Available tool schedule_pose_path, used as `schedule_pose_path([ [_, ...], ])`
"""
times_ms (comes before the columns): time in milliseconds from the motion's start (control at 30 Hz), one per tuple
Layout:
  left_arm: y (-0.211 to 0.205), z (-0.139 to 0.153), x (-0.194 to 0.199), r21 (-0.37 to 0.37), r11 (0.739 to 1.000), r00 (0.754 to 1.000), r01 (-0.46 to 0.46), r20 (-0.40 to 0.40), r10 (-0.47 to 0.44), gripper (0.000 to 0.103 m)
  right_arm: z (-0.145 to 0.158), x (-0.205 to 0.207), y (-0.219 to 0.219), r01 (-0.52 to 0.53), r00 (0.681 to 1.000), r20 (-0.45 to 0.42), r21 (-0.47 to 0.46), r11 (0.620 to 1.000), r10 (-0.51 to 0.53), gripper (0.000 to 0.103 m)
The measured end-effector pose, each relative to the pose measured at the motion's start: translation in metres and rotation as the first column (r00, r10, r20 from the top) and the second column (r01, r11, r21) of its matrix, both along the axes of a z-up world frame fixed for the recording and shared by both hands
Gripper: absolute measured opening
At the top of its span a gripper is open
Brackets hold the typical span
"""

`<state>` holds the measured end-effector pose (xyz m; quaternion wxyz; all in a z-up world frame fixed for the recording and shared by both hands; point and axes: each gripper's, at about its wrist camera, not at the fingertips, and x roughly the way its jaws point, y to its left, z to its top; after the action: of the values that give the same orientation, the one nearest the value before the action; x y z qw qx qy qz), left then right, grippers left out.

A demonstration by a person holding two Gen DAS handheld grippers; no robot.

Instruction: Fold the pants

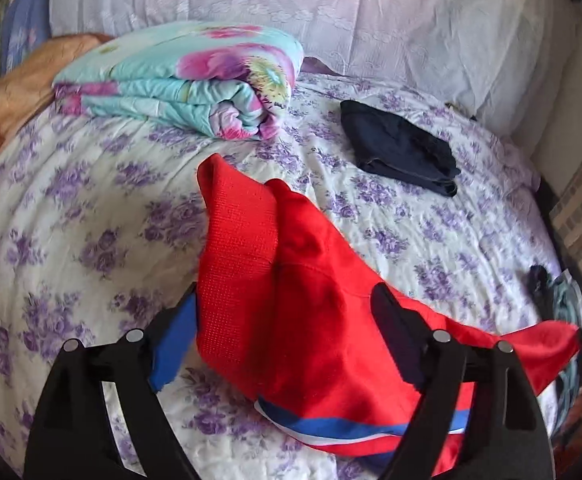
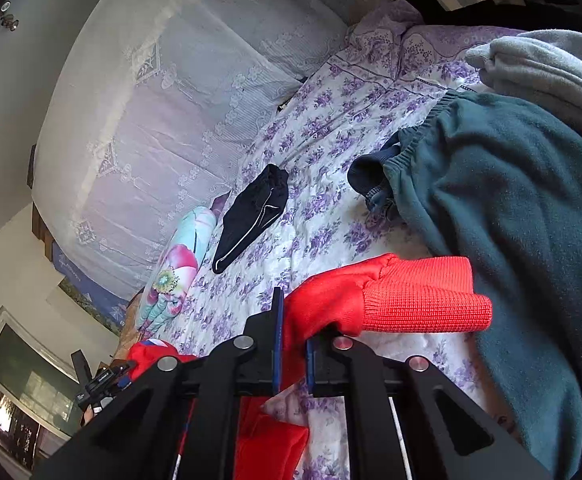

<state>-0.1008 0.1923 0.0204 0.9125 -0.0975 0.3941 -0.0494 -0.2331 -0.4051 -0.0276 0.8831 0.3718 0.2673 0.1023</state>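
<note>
Red pants (image 1: 311,300) with a blue and white side stripe lie bunched on the flowered bed sheet (image 1: 71,208). Their ribbed cuff (image 1: 235,224) is raised toward the quilt. My left gripper (image 1: 283,296) stands open and wide, with the red cloth between its fingers; I see no pad pressing on it. One corner of the pants stretches to the right edge of the left wrist view. In the right wrist view my right gripper (image 2: 293,340) is shut on the red pants (image 2: 331,300) just behind another ribbed cuff (image 2: 423,300).
A folded floral quilt (image 1: 179,80) and a folded dark navy garment (image 1: 399,148) lie farther up the bed. Teal fleece pants (image 2: 511,240) and a grey fleece garment (image 2: 551,68) are piled beside the right gripper. Lace-covered pillows (image 1: 331,12) line the headboard.
</note>
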Motion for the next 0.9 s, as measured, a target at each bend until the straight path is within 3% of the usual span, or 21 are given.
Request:
schedule_pose_path([
  [33, 0.0, -0.002, -0.002, 0.006, 1.0, 1.0, -0.001, 0.0, 0.001, 0.076, 0.001, -0.001, 0.0, 0.0, 1.0, -0.001, -0.002, 1.0, 0.0, 0.009],
  [67, 0.003, -0.006, -0.003, 0.012, 1.0, 1.0, -0.012, -0.011, 0.013, 0.056, 0.0, -0.001, -0.001, 0.0, 1.0, -0.002, -0.003, 1.0, 0.0, 0.009],
  [100, 0.009, -0.008, -0.003, 0.008, 1.0, 1.0, -0.016, -0.027, 0.016, 0.051, -0.001, -0.001, -0.001, 0.001, 1.0, -0.003, -0.002, 1.0, -0.001, 0.009],
  [167, 0.021, -0.01, -0.008, -0.064, 0.998, 0.999, -0.012, -0.047, 0.009, 0.046, -0.003, 0.001, -0.002, -0.001, 1.0, -0.007, 0.004, 1.0, 0.001, 0.009],
  [267, 0.03, 0.002, -0.013, -0.096, 0.995, 0.998, -0.031, -0.051, 0.027, 0.044, -0.003, 0.009, -0.001, -0.015, 1.0, -0.009, 0.018, 1.0, 0.016, 0.009],
  [433, 0.04, 0.054, -0.065, -0.152, 0.988, 0.997, -0.021, 0.07, 0.032, 0.042, 0.01, 0.003, 0.003, -0.041, 0.999, 0.033, 0.018, 0.999, 0.041, 0.009],
  [533, 0.063, 0.082, -0.107, -0.188, 0.981, 0.989, -0.054, 0.127, 0.078, 0.026, 0.016, -0.001, 0.003, -0.063, 0.997, 0.051, 0.017, 0.998, 0.062, 0.009],
  [600, 0.081, 0.099, -0.126, -0.156, 0.98, 0.978, -0.122, 0.152, 0.146, 0.025, 0.016, 0.0, 0.005, -0.07, 0.996, 0.055, 0.016, 0.997, 0.069, 0.009],
  [700, 0.101, 0.094, -0.124, -0.08, 0.973, 0.969, -0.218, 0.1, 0.225, 0.047, 0.003, 0.006, 0.009, -0.085, 0.996, 0.026, 0.031, 0.996, 0.084, 0.009],
  [733, 0.105, 0.085, -0.124, -0.059, 0.965, 0.963, -0.255, 0.073, 0.259, 0.054, -0.001, 0.007, 0.01, -0.087, 0.996, 0.018, 0.039, 0.995, 0.087, 0.009],
  [900, 0.092, 0.01, -0.151, -0.064, 0.976, 0.977, -0.209, -0.064, 0.205, 0.054, -0.014, 0.004, 0.006, -0.072, 0.997, -0.014, 0.064, 0.995, 0.073, 0.009],
])
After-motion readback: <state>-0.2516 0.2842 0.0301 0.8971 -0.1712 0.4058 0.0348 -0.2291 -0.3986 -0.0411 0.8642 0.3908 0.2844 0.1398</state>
